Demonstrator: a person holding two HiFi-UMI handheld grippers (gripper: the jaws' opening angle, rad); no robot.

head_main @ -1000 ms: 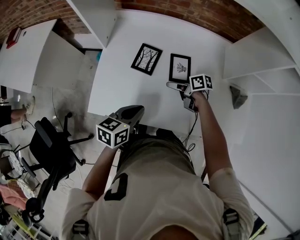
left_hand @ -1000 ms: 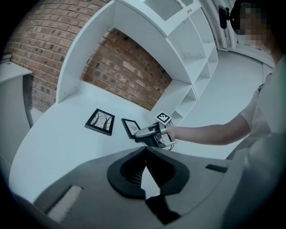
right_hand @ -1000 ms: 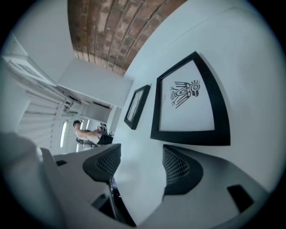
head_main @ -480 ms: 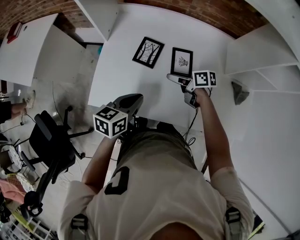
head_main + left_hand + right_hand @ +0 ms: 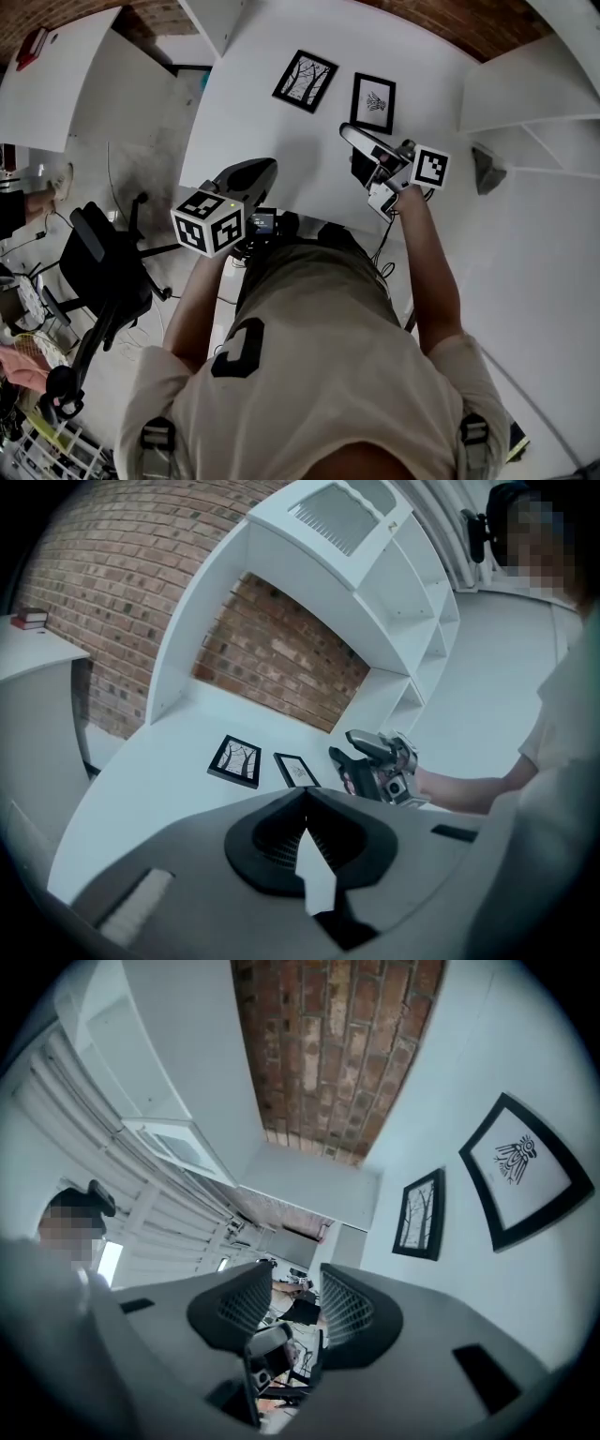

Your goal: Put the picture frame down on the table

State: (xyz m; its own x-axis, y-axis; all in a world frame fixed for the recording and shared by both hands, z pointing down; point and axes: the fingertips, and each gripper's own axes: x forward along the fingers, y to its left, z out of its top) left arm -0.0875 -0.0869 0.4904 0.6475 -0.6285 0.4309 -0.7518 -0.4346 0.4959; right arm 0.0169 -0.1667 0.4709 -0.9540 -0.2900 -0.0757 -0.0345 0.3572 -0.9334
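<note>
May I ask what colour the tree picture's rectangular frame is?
Black frame; head view shows it best.

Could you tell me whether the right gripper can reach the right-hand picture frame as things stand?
Probably yes: the right gripper is open and empty beside the right-hand frame, with only bare table between them.

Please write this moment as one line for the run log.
left claw shut, empty | right claw open, empty | black rectangular frame with small motif and black rectangular frame with tree picture flat on white table
</note>
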